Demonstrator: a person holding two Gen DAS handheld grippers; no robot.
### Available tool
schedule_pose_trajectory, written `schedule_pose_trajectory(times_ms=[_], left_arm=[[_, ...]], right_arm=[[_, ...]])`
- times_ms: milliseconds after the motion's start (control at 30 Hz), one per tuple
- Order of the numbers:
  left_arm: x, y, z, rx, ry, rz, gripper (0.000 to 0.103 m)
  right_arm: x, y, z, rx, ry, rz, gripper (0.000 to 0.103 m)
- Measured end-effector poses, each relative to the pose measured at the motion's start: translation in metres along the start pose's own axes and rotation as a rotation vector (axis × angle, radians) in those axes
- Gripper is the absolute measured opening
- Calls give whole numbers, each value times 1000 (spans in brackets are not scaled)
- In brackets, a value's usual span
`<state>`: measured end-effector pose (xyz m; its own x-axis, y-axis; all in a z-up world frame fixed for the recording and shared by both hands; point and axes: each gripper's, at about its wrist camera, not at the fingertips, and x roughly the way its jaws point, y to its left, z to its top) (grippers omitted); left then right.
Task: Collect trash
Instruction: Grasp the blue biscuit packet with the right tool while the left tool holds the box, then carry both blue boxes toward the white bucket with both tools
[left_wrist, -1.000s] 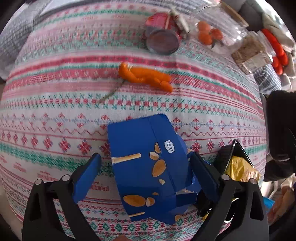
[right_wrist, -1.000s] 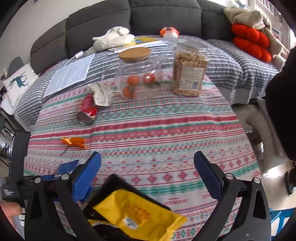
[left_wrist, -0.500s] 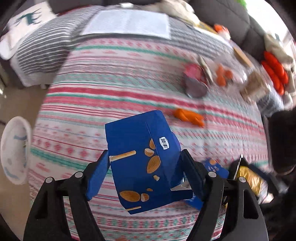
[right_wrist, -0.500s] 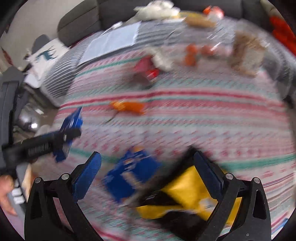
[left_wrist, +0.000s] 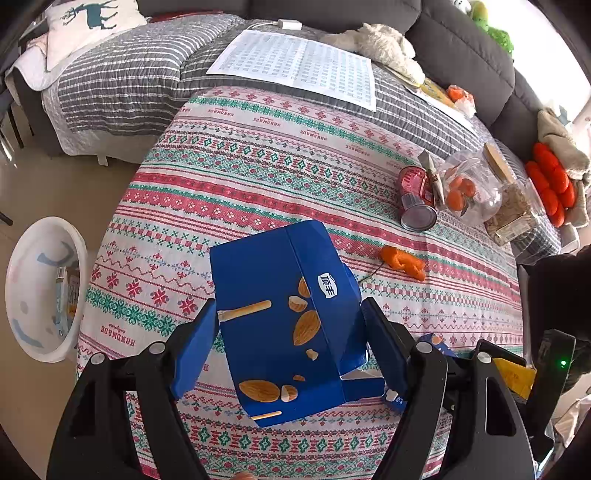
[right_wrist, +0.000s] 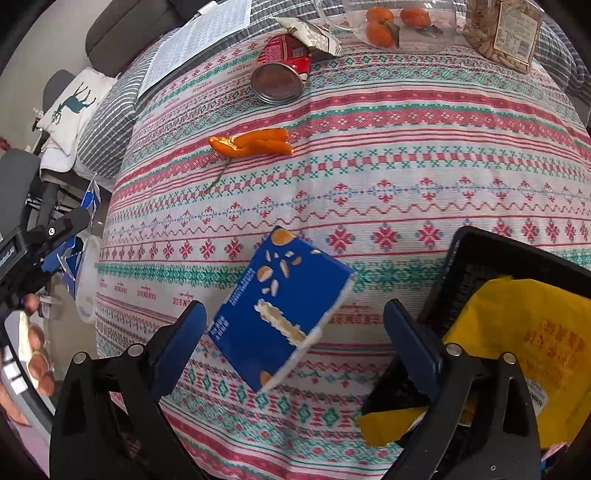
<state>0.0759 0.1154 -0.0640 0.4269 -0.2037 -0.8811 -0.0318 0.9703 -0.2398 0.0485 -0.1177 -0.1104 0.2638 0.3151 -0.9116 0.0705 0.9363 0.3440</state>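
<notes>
My left gripper (left_wrist: 288, 347) is shut on a large blue snack box (left_wrist: 284, 317) and holds it above the patterned tablecloth. My right gripper (right_wrist: 295, 332) is open, its fingers either side of a smaller blue snack box (right_wrist: 280, 310) lying flat on the cloth. A crushed red can (right_wrist: 282, 70) lies on its side at the far side, with orange peel (right_wrist: 255, 144) in front of it. Both also show in the left wrist view, the can (left_wrist: 415, 199) and the peel (left_wrist: 402, 262).
A black tray (right_wrist: 491, 254) with yellow wrappers (right_wrist: 524, 332) sits right of my right gripper. A white bin (left_wrist: 40, 288) stands on the floor left of the table. Glass jars of oranges (right_wrist: 395, 22) and of nuts (right_wrist: 502, 29) stand at the back.
My left gripper closed on the large blue box, lifted it and carried it left. My right gripper swung left from the black tray to over the smaller blue box.
</notes>
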Motion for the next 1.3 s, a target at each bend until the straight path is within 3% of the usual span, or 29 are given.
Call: schedule_pose_trajectory(times_ms=[100,300,433,467,533,567,767,1033,1300], left_arm=[[-2,5,1,-4,-8,4,75],[-11,24,2,-27,-24,13,76],[-16,38,1,-38,-34,26,76],[-18,41,1,-41,-37,28,76],[-22,49,0,-46,-49,33,76],[-24,53,0,-48,-56,36,76],[-33,73,-4,-62,-81,41,76],[-45,86,-6,-68,-117,56,76],[-56,106,-8,-84,-158,118,76]], right_arm=[[17,17,0,-12,37,-13,92],[33,48,-2,-103,-9,-120,93],[51,71,-1,-234,-52,-246,79],[50,74,0,-257,-63,-250,71],[50,79,3,-297,-71,-228,58],[49,80,5,-296,-67,-207,56],[47,87,9,-312,-95,-172,56],[31,114,10,-348,-201,-142,56],[12,145,5,-397,-274,-92,56]])
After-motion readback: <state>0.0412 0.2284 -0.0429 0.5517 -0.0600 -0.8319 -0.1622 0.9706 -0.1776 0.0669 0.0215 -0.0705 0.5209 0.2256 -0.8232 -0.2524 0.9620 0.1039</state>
